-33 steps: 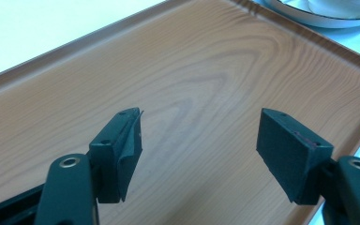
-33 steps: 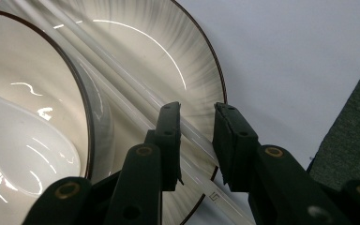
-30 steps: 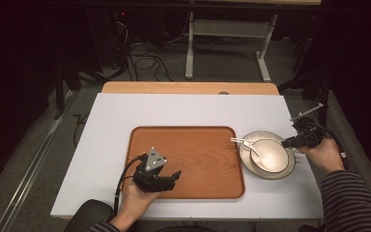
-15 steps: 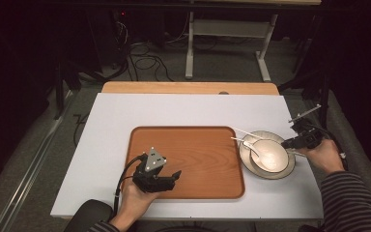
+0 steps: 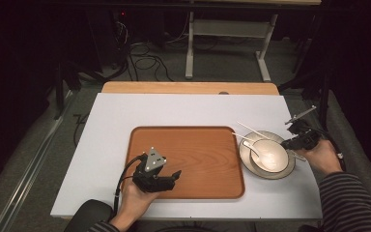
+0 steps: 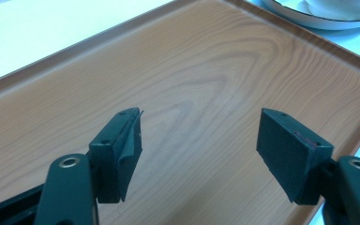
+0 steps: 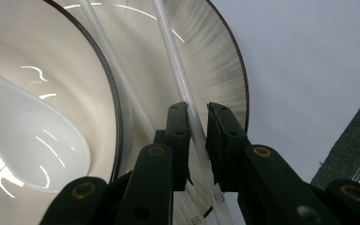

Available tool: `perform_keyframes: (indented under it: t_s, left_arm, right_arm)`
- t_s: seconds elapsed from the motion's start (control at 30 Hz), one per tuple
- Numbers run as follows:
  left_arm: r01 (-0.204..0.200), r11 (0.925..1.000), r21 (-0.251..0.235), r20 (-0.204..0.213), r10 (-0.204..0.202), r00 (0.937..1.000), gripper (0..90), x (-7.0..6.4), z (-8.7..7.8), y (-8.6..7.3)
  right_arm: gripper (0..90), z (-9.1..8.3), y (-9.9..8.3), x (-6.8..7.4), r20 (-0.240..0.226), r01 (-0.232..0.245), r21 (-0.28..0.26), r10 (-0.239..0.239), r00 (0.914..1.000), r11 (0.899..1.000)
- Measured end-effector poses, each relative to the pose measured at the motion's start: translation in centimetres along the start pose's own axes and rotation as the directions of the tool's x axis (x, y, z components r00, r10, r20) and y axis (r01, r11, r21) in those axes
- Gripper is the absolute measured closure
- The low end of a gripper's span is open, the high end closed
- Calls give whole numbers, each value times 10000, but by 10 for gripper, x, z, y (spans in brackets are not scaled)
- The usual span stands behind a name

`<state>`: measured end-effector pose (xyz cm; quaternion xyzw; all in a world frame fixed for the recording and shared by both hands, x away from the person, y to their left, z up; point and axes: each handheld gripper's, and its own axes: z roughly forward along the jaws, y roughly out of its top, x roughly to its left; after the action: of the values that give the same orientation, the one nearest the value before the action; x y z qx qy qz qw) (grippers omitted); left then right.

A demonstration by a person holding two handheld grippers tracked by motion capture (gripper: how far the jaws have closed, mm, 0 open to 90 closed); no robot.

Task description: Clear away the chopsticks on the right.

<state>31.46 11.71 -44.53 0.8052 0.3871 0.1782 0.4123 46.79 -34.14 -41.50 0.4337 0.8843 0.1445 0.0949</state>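
The right hand-held gripper (image 7: 198, 136) is clenched on one chopstick (image 7: 180, 79) lying across the plate (image 5: 290, 170) near the desk's right edge. The tray (image 5: 188, 159) is bare; the left hand-held gripper (image 6: 201, 145) hovers released above it. The work looks barely begun.

Both grippers are black: the left gripper (image 5: 176, 174) carries a grey three-cornered plate with pale dots and a black cable, its pads (image 6: 122, 140) dark green blocks on arms with brass-ringed holes. The right gripper (image 7: 198, 123) matches; the sleeve (image 5: 352, 203) is dark, finely striped.
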Motion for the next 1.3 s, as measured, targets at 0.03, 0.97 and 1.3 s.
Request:
perform_keyframes:
  t_s: [0.03,0.97,1.3]
  left_arm:
    - [11,10000,-15,-2,-11,10000,317,0,0,0]
    - [31,10000,-11,34,-31,10000,318,0,0,0]
    - [5,10000,-4,110,-5,9999,319,0,0,1]
  right_arm:
    - [809,0,0,0,14,48,-24,-48,10000,10000]
    - [862,-6,-2,3,677,604,-373,-578,9960,9975]
    - [866,-28,-8,6,780,606,-925,-534,9955,9939]
